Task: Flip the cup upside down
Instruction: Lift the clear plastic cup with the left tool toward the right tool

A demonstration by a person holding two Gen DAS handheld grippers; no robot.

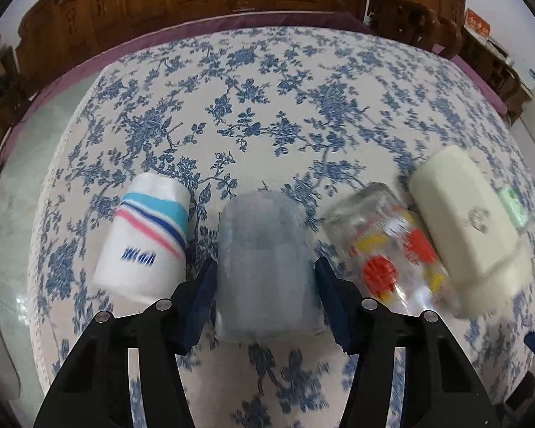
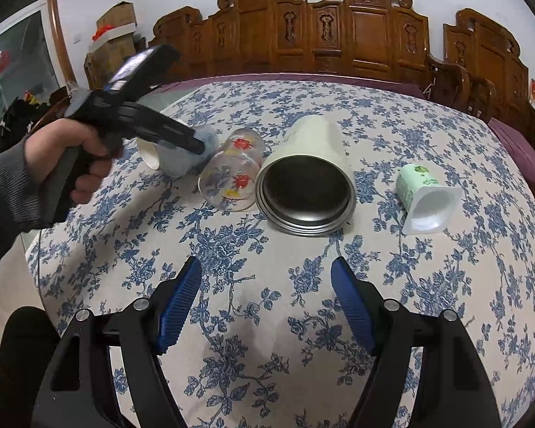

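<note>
A translucent bluish plastic cup [image 1: 264, 267] lies on its side between the pads of my left gripper [image 1: 265, 299], which is shut on it. It also shows in the right wrist view [image 2: 192, 153], under the left gripper [image 2: 192, 146]. A white paper cup with teal, pink and blue stripes [image 1: 146, 239] lies to its left. A clear glass with red and yellow flowers [image 2: 232, 174] lies to its right. My right gripper [image 2: 266, 306] is open and empty, low over the cloth near the table's front.
A cream tumbler with a dark inside [image 2: 306, 185] and a small white and green yogurt cup [image 2: 424, 196] lie on their sides on the blue floral tablecloth [image 2: 267, 321]. Carved wooden chairs [image 2: 339, 32] stand behind the table. Cardboard boxes [image 2: 117, 28] stand at the far left.
</note>
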